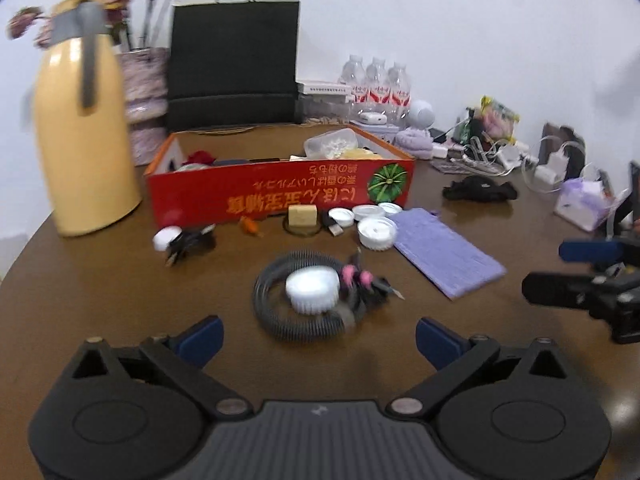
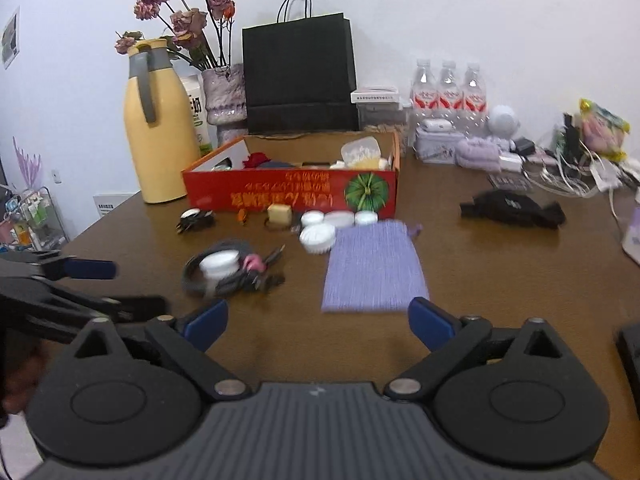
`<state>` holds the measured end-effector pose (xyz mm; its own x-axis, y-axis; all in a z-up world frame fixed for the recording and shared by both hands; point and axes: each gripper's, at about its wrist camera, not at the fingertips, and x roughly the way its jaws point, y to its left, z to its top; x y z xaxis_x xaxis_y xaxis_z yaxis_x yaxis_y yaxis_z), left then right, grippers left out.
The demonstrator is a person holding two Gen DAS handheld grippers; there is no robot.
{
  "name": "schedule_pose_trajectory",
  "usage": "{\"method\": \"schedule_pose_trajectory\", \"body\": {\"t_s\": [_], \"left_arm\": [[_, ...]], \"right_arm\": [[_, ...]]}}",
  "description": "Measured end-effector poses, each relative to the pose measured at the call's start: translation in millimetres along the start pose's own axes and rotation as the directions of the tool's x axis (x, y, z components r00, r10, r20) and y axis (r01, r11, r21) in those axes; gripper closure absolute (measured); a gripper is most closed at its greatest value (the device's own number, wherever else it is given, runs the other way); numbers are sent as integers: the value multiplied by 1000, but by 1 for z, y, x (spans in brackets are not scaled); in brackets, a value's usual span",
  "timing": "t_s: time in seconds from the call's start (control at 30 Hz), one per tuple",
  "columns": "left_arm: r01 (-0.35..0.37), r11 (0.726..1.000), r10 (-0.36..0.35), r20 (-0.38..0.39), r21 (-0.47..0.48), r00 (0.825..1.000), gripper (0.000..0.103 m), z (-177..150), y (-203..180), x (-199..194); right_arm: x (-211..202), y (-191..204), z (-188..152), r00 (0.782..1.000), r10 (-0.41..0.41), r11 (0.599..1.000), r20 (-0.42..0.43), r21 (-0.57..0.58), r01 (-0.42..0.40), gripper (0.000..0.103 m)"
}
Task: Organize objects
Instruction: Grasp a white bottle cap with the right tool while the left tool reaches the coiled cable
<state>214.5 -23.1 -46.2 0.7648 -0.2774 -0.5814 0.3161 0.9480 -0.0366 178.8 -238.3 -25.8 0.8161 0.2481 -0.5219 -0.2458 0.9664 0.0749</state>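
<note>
Left wrist view: left gripper (image 1: pixel 319 334) spread wide, empty, over brown wooden worktop (image 1: pixel 120 292). Red open cardboard box (image 1: pixel 280 192) partly filled; in front of it, loose: coiled grey spring hose (image 1: pixel 298 326), white ribbed lids (image 1: pixel 376 232), lilac knitted pouch (image 1: pixel 446 254). Right wrist view: right gripper (image 2: pixel 318 322) also open, empty, just short of the pouch. Most sorting remains, I judge. White wall behind.

The worktop (image 2: pixel 480 280) looks like glossy brown wood. The purple pouch (image 2: pixel 374 268) is ribbed cloth, the red box (image 2: pixel 288 196) printed cardboard, the yellow jug (image 2: pixel 154 140) smooth shiny plastic, the black bag (image 2: pixel 300 76) matt paper.
</note>
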Motion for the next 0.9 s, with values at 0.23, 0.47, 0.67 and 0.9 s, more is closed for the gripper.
{"method": "schedule_pose_trajectory", "body": {"t_s": [0.23,0.47,0.67,0.9], "left_arm": [[43,995,-35,-100,88,994,1,15,10,70],[74,992,-66,-82,104,994,11,17,17,74],[63,992,-64,6,111,998,13,42,18,53],[96,995,-93,-82,30,992,86,45,28,43]], "right_arm": [[89,-5,33,998,30,997,-56,-72,-34,21],[158,6,37,991,27,986,-129,-157,-47,56],[137,18,67,995,72,980,-70,-180,-84,64],[122,10,39,982,64,986,-177,-140,-90,63]]}}
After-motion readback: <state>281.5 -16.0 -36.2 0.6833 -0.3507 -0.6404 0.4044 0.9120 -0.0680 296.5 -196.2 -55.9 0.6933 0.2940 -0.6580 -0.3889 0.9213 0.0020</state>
